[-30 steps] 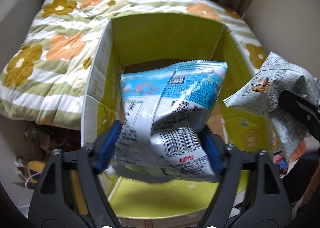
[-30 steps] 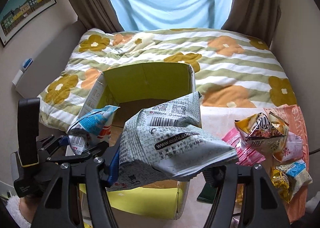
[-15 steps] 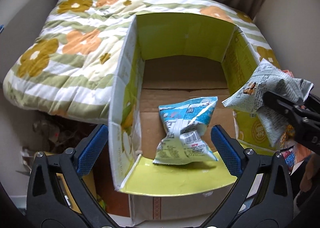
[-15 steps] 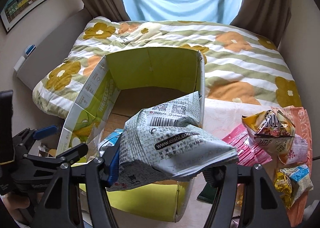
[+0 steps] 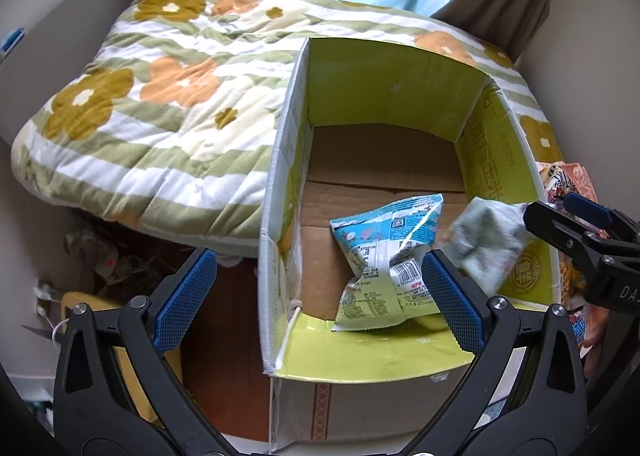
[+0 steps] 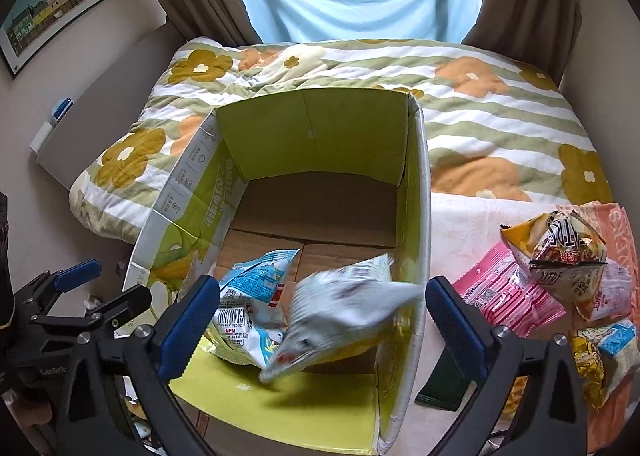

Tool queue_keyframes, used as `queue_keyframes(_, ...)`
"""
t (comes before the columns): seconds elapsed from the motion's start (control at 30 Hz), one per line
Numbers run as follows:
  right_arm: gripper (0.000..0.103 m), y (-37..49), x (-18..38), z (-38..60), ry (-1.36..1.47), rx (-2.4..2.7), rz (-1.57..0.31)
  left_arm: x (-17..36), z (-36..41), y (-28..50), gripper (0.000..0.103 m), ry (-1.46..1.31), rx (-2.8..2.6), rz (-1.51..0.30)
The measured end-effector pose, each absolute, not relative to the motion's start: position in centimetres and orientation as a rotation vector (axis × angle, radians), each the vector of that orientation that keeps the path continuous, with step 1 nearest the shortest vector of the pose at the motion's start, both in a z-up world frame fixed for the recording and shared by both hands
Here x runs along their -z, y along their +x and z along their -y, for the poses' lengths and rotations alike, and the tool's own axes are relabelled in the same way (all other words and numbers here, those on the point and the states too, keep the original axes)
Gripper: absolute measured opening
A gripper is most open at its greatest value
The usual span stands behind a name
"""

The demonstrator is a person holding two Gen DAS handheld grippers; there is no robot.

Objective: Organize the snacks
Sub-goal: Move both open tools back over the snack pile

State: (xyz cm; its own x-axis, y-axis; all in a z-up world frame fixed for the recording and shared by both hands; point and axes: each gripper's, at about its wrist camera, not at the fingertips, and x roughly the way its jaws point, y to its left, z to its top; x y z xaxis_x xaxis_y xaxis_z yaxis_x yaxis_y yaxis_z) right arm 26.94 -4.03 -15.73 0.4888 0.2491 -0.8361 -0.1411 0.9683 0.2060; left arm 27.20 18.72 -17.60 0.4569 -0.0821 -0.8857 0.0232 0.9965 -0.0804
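Note:
An open cardboard box (image 5: 280,183) with green flaps stands against the bed; it also shows in the right wrist view (image 6: 420,183). A blue and white snack bag (image 5: 384,264) lies on the box floor, also in the right wrist view (image 6: 252,308). A grey printed snack bag (image 6: 340,312) is blurred, falling inside the box at its right side; the left wrist view (image 5: 488,240) shows it too. My left gripper (image 5: 316,296) is open above the box's near left corner. My right gripper (image 6: 320,316) is open above the box's near right part, empty.
A flowered quilt (image 6: 500,111) covers the bed behind the box. Several more snack bags (image 6: 560,256) lie in a pile on a cloth right of the box. Clutter and a yellow object (image 5: 88,308) lie on the floor left of the box.
My right gripper opened and let go of the grey bag, which is dropping into the box. The left gripper, open since half a second ago, drew back left; the blue bag lies in the box.

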Motion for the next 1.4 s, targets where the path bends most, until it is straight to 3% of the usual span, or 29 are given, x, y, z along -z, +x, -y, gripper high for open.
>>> queue_keyframes(0.73, 0.103, 23.6, 11.1, 7.8, 0.146, -0.242, -0.939, 15.2, -15.0, 26.0, 0.102, -0.036, 0.106, -1.018)
queue_keyframes(1.17, 0.103, 18.4, 6.0, 24.3, 0.225, -0.161, -0.834, 11.3, -3.6, 21.8, 0.102, -0.080, 0.132, -0.945)
queue_keyframes(1.4, 0.103, 15.5, 7.1, 32.4, 0.232, -0.114, -0.846, 12.0, 4.4, 18.8, 0.102, -0.076, 0.158, -0.954)
